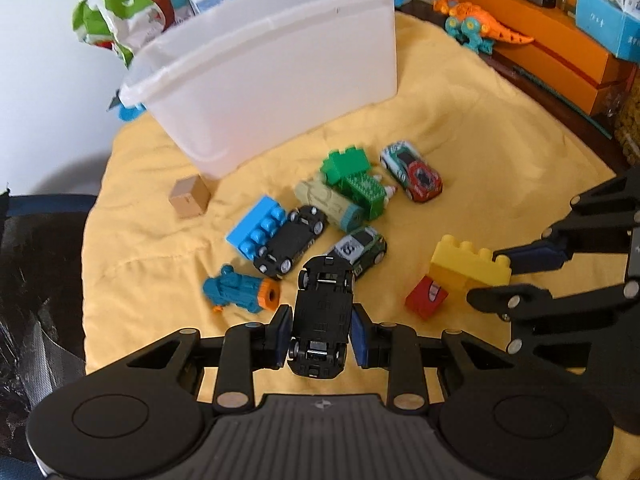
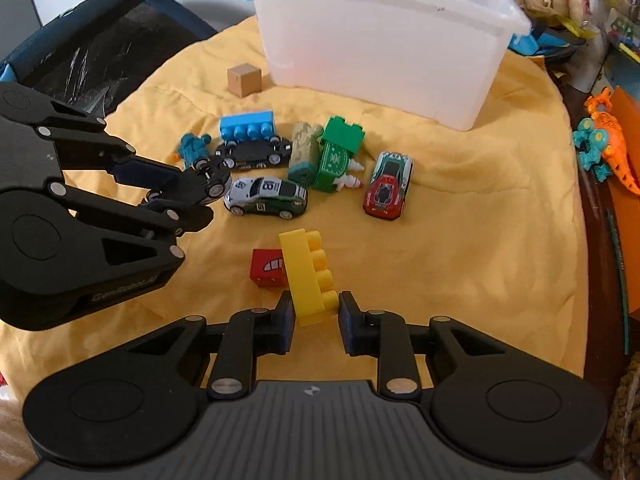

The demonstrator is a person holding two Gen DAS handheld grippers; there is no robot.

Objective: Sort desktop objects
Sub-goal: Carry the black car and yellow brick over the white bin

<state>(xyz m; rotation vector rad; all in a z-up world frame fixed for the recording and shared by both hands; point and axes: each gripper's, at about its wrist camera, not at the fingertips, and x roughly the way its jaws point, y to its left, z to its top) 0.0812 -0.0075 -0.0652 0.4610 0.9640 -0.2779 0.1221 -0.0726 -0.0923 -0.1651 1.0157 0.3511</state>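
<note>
While the left gripper (image 1: pixel 320 334) is clamping a black car (image 1: pixel 322 320) upside down at six o'clock, the right gripper (image 2: pixel 314 322) is sitting open around a yellow brick (image 2: pixel 308 276), needing a square squeeze before both are heading to the white bin (image 2: pixel 380 52) at twelve o'clock.
</note>
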